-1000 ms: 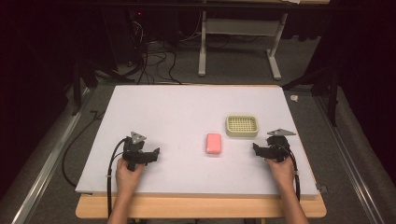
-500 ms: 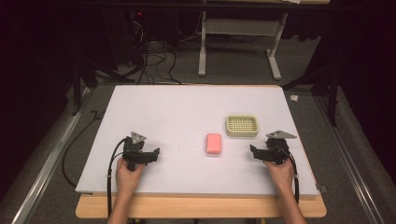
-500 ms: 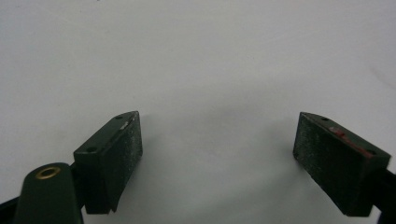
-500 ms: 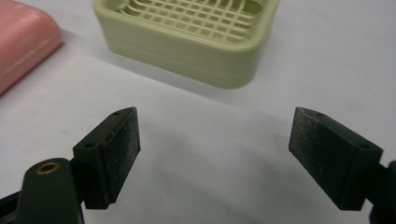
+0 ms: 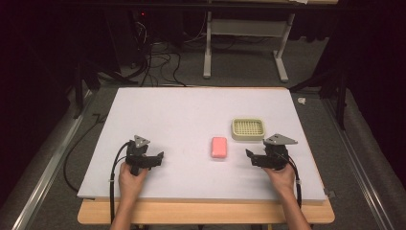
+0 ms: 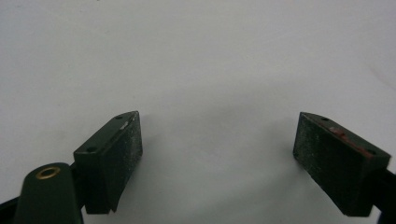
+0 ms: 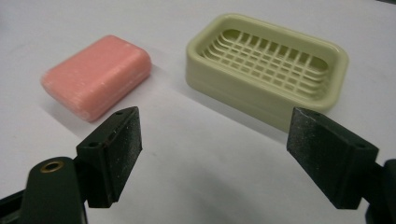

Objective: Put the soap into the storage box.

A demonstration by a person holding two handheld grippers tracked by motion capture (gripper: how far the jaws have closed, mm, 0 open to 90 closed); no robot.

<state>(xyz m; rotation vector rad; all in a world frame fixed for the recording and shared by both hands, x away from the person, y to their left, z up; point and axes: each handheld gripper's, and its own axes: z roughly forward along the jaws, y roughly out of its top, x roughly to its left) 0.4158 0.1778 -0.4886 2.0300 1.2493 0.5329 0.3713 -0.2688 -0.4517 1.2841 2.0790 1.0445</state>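
Pink soap bar (image 7: 97, 75), pale yellow-green grid-patterned dish (image 7: 268, 66), white table (image 5: 182, 115)

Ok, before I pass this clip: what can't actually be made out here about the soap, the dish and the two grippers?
- Pink soap: underside hidden against the table; any stamp on it too small in the high view.
- Soap dish: what lies under its grid is shadowed in the right gripper view.
- Left gripper and right gripper: bodies cut off by the bottom edge of their own views; jaw gaps too small in the high view.
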